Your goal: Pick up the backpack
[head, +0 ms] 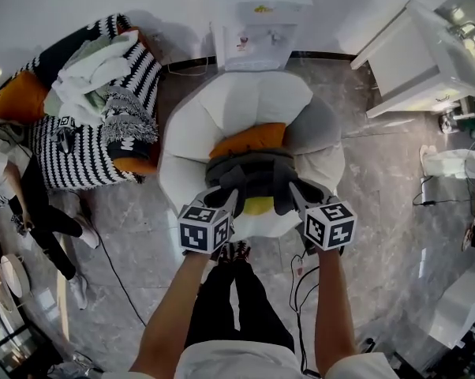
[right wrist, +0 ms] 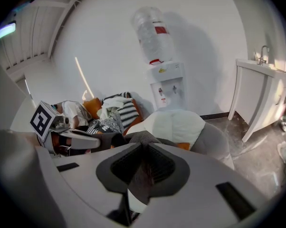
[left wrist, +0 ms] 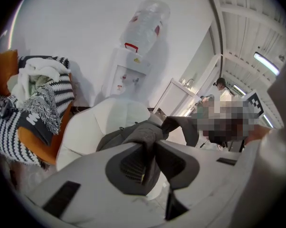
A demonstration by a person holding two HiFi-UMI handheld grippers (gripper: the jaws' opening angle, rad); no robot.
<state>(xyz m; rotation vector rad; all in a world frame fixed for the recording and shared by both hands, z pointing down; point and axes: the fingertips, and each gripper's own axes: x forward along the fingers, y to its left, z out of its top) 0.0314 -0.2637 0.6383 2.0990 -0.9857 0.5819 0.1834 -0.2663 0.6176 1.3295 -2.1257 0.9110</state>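
Observation:
A dark grey backpack [head: 249,170] hangs just above the seat of a white armchair [head: 190,133], in front of an orange cushion [head: 249,139]. A yellow patch [head: 259,205] shows under its lower edge. My left gripper [head: 230,199] is shut on the bag's left shoulder strap [left wrist: 144,133], which is pinched between the jaws in the left gripper view. My right gripper [head: 294,193] is shut on the right strap [right wrist: 139,139], with dark fabric filling the gap between its pads. Both grippers [left wrist: 150,145] [right wrist: 143,148] point down and forward at the chair.
A water dispenser [head: 257,18] stands against the wall behind the armchair. A black-and-white striped seat piled with clothes [head: 95,113] is at the left, with a person [head: 32,204] beside it. A white cabinet [head: 427,54] is at the right. Cables [head: 297,283] lie on the marble floor.

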